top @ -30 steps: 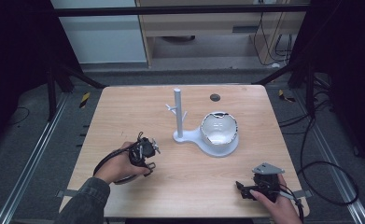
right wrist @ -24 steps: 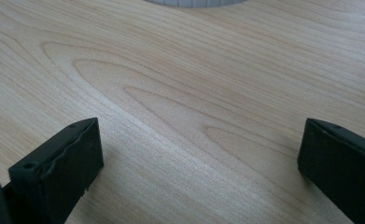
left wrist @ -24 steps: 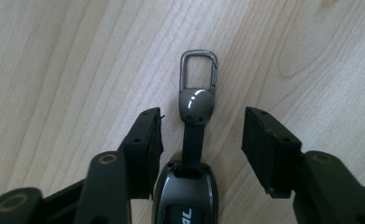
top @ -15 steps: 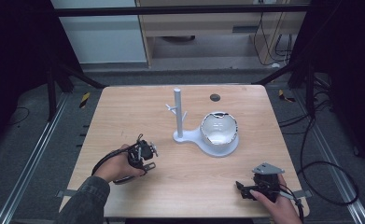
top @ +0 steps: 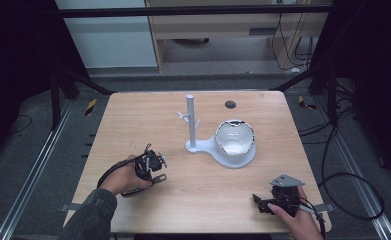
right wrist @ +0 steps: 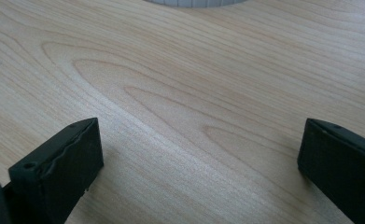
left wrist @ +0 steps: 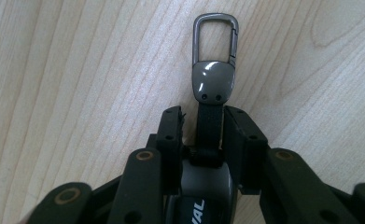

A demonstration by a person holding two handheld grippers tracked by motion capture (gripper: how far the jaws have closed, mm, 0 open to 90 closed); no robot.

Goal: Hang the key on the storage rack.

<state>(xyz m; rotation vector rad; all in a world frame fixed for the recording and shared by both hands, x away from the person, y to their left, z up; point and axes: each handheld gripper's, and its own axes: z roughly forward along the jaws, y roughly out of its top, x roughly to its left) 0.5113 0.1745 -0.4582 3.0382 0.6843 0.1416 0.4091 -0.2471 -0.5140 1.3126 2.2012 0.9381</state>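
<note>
In the left gripper view, a key fob [left wrist: 207, 140] with a grey carabiner clip [left wrist: 215, 35] is seen between the jaws of the left hand-held gripper [top: 150, 164], which have just been closing; its black strap appears to be pinched, though contact on one side is unclear. The clip juts past the jaw tips, flat on the worktop [top: 133, 125]. The fob lies well left of the white stand [top: 218, 145]. The right hand-held gripper [top: 265, 202] is held wide open and empty.

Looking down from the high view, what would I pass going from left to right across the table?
Left gripper with the key fob, then white stand's post, white bowl, right gripper.
</note>
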